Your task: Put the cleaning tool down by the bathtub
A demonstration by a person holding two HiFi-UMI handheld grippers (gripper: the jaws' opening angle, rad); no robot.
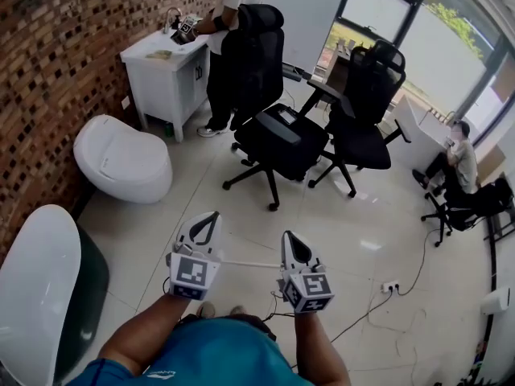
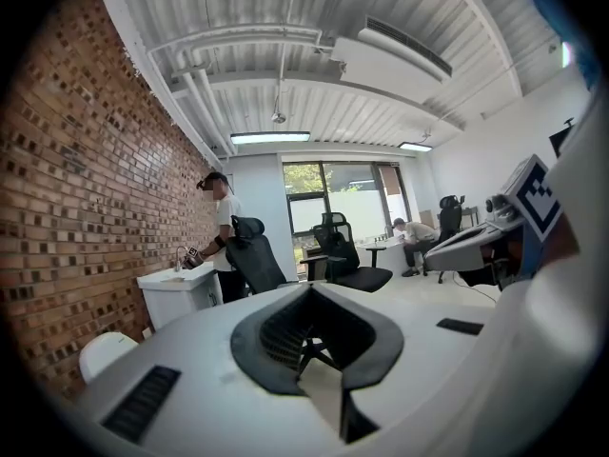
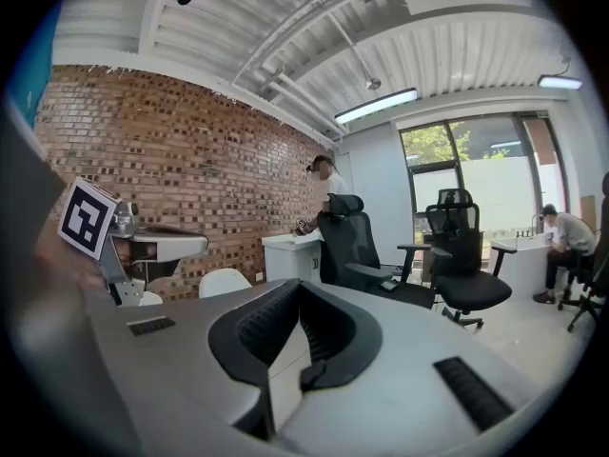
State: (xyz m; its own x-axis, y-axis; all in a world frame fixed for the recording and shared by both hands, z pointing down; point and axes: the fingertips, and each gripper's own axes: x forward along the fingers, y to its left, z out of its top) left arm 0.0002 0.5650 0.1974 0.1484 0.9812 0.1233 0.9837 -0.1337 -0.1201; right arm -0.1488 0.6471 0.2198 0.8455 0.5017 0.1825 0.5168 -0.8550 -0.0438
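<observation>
My left gripper (image 1: 211,217) and right gripper (image 1: 292,238) are held side by side close to my body, both pointing forward over the pale tiled floor. Each is shut, with nothing showing between the jaws in the left gripper view (image 2: 319,346) or the right gripper view (image 3: 285,336). A thin white line (image 1: 249,263) runs between the two grippers; I cannot tell what it is. No cleaning tool is clearly in sight. The white bathtub (image 1: 36,288) with a dark green side stands at the lower left, to the left of my left gripper.
A white toilet (image 1: 121,159) sits by the brick wall, beyond it a white vanity (image 1: 165,75) where another person (image 1: 229,22) stands. Two black office chairs (image 1: 278,131) (image 1: 362,127) stand ahead. A seated person (image 1: 463,155) is at the right. A power strip (image 1: 390,286) lies on the floor.
</observation>
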